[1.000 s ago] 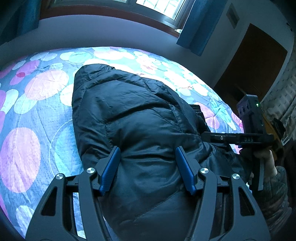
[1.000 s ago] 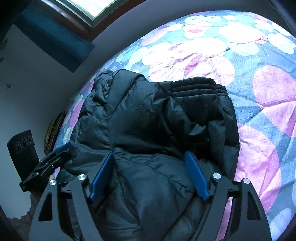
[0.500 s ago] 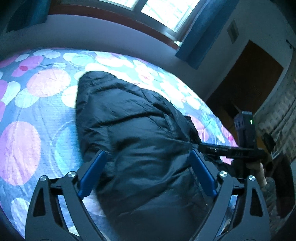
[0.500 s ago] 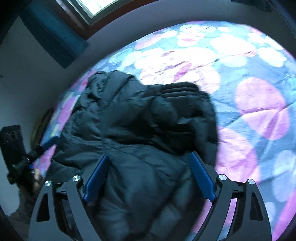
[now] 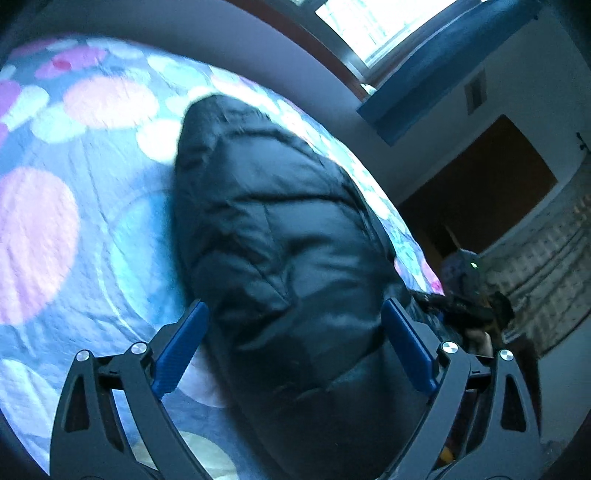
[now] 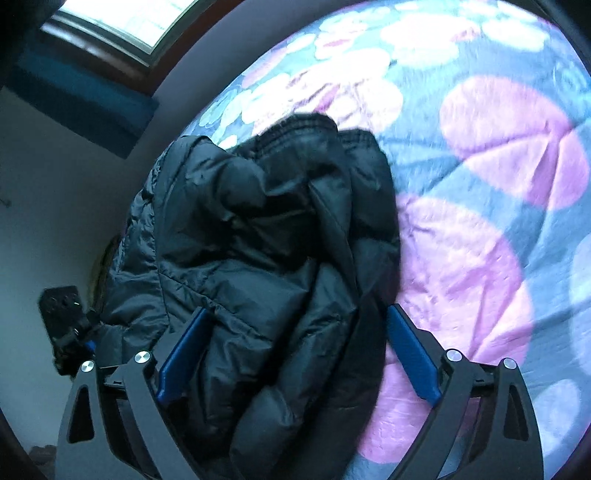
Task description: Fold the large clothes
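A black puffer jacket (image 5: 280, 229) lies bundled lengthwise on a bed (image 5: 74, 221) whose sheet has pink, white and blue circles. My left gripper (image 5: 293, 306) hangs over the jacket's near end. Its jaws are opening wide, with the jacket's bulk between the blue pads and neither pad pressing on it. In the right wrist view the jacket (image 6: 258, 229) shows its ribbed collar and loose folds. My right gripper (image 6: 297, 310) straddles that near end, its jaws also opening and free of the fabric. Each view catches the other gripper at its edge: the right gripper (image 5: 465, 306) and the left gripper (image 6: 66, 321).
The bed sheet (image 6: 480, 221) stretches bare to the right of the jacket. A window (image 5: 369, 29) with a blue curtain (image 5: 443, 62) is behind the bed. A dark doorway (image 5: 480, 192) and a pale patterned hanging (image 5: 546, 266) are off the bed's right side.
Both pairs of jaws have spread much wider around the jacket's near end. Both grippers have sunk a little and rolled, which tilts the views. The jacket stays on the bed.
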`<state>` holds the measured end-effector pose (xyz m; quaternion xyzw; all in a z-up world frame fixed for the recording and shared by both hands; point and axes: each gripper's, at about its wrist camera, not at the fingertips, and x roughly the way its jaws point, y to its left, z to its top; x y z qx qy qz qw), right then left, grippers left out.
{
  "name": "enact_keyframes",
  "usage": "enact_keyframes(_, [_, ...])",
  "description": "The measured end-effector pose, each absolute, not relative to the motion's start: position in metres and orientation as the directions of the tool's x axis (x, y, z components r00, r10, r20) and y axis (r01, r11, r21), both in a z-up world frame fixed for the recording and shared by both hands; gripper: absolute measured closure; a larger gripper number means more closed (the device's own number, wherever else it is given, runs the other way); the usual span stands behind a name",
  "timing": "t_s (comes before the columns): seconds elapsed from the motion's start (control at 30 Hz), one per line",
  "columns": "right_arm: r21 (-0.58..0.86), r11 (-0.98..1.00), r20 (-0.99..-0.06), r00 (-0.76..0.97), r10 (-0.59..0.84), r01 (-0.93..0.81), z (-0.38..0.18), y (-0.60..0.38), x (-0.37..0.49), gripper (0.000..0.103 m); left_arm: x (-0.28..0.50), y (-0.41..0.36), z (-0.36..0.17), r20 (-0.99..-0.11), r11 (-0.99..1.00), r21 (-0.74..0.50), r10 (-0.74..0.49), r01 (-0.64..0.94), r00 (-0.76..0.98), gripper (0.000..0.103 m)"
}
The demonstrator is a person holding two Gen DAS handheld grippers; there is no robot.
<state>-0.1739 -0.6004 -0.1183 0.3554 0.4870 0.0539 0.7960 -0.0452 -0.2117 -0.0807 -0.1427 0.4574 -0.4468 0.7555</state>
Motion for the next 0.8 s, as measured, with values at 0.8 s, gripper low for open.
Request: enact_keyframes(0.8, [0.688, 0.711, -0.667, 0.515, 0.539, 0.146, -0.131, -0.552, -0.141, 0.009, -0.019, -0.188, -0.088, -0.579, 0.617, -0.625, -0.777, 0.478, 0.246, 0.003])
